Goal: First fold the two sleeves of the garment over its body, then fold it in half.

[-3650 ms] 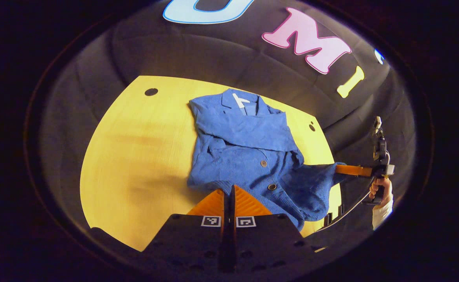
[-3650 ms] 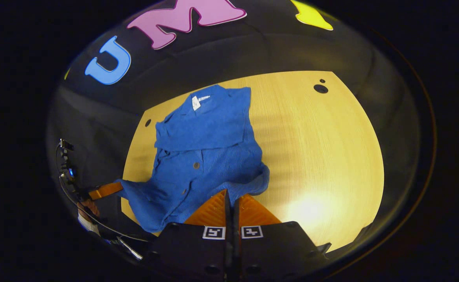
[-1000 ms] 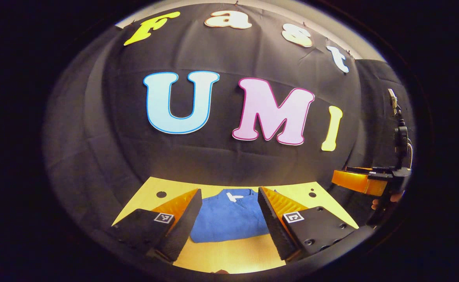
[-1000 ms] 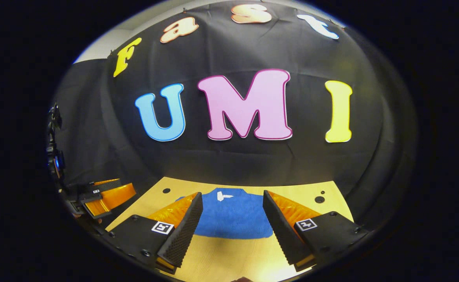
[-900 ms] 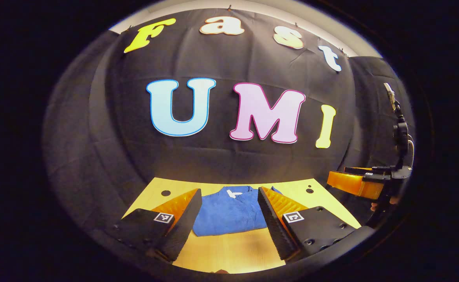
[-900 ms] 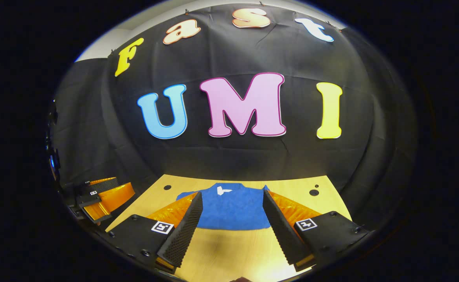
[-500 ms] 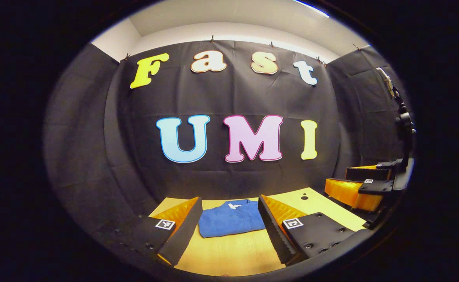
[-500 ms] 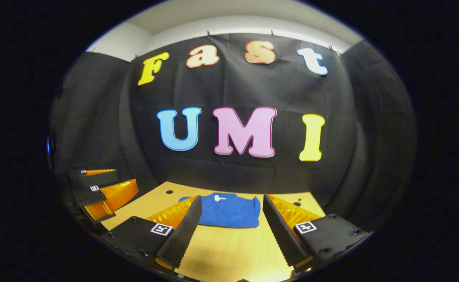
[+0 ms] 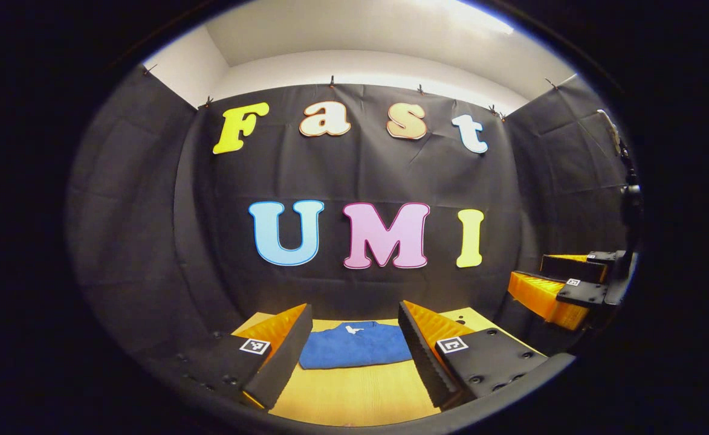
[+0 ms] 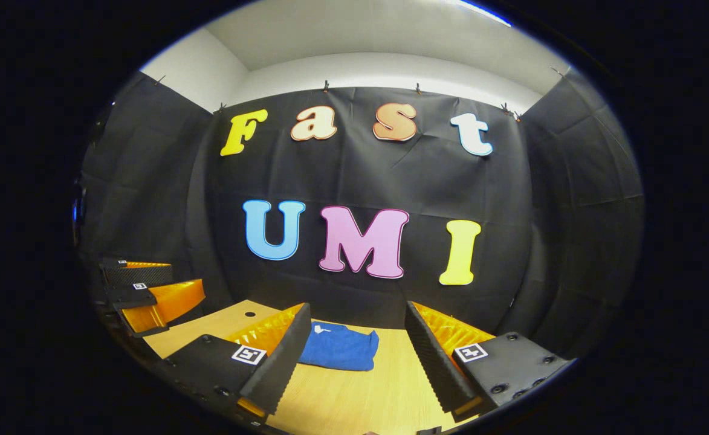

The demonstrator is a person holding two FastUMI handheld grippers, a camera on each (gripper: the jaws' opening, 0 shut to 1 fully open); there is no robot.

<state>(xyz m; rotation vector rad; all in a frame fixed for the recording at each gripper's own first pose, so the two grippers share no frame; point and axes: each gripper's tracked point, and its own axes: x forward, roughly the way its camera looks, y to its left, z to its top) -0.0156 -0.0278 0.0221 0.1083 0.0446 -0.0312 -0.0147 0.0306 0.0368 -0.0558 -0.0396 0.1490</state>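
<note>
Looking done: garment lies as a compact folded block on the counter, w/ both sleeves tucked, halved. Left gripper & right gripper hover apart from it, jaws wide, empty. Next: nothing, maybe check edges.

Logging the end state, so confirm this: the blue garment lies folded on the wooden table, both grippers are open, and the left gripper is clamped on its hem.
One part is wrong. The left gripper is not clamped on the hem: in the left gripper view its fingers stand wide apart, clear of the blue garment. The rest holds: the garment lies folded on the wooden table, and the right gripper is open too.
</note>
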